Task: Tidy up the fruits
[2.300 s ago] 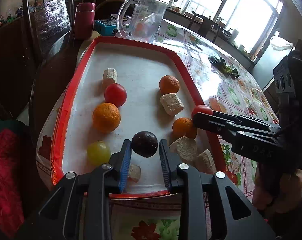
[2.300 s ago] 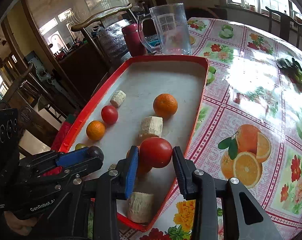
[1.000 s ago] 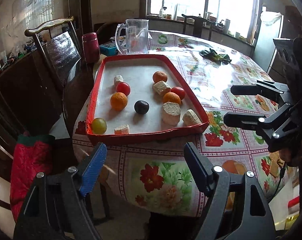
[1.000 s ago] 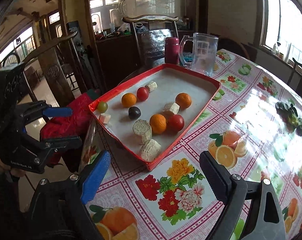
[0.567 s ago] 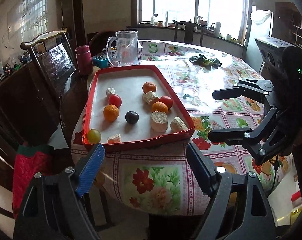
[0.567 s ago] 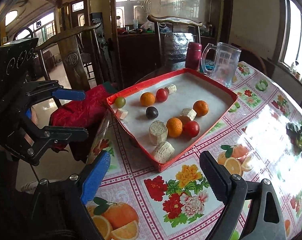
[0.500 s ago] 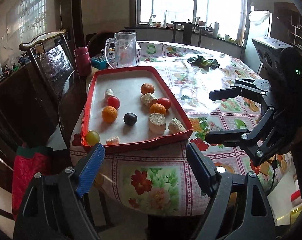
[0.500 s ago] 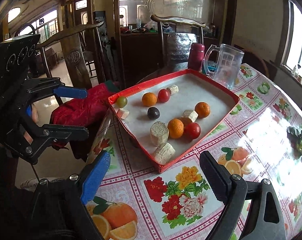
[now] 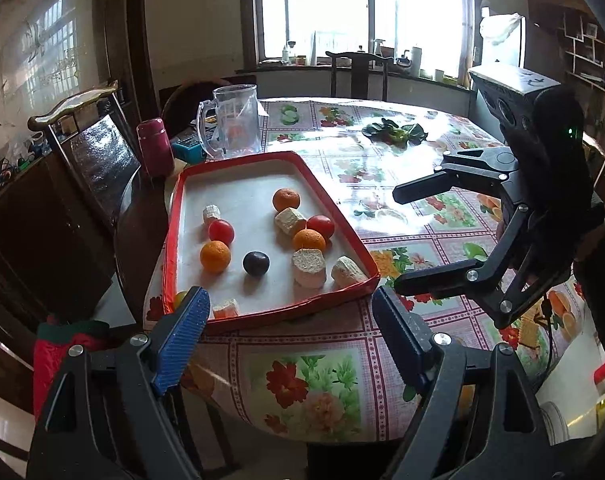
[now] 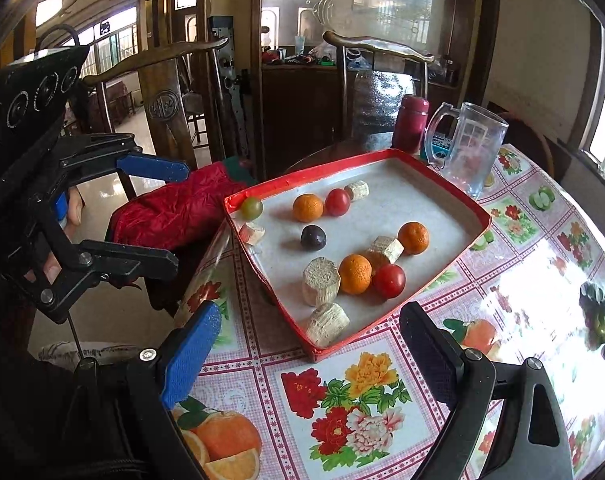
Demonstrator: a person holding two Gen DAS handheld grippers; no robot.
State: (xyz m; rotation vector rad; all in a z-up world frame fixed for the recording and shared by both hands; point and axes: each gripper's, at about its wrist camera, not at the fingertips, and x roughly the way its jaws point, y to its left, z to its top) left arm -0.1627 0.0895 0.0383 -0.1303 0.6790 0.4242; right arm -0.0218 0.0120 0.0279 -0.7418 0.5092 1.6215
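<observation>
Fruit and pale cut chunks lie scattered in a red-rimmed tray (image 9: 344, 224), its long axis running away toward a clear pitcher (image 9: 232, 120). Left gripper (image 9: 290, 336) and right gripper (image 10: 308, 358) hover off the table's edge, fingers spread wide, empty, well apart from the dark plum (image 9: 256, 263).

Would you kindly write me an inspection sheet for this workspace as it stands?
Surface: table under a floral cloth.
Job's things: red tray holding three oranges, two tomatoes, a plum, a grape and five pale chunks.
Clutter: jug, red flask, leaves.
Grippers: left gripper and right gripper both open, empty, short of the tray.
Cables: thin cable under the right gripper.
Surroundings: chairs, windows, red cloth.
</observation>
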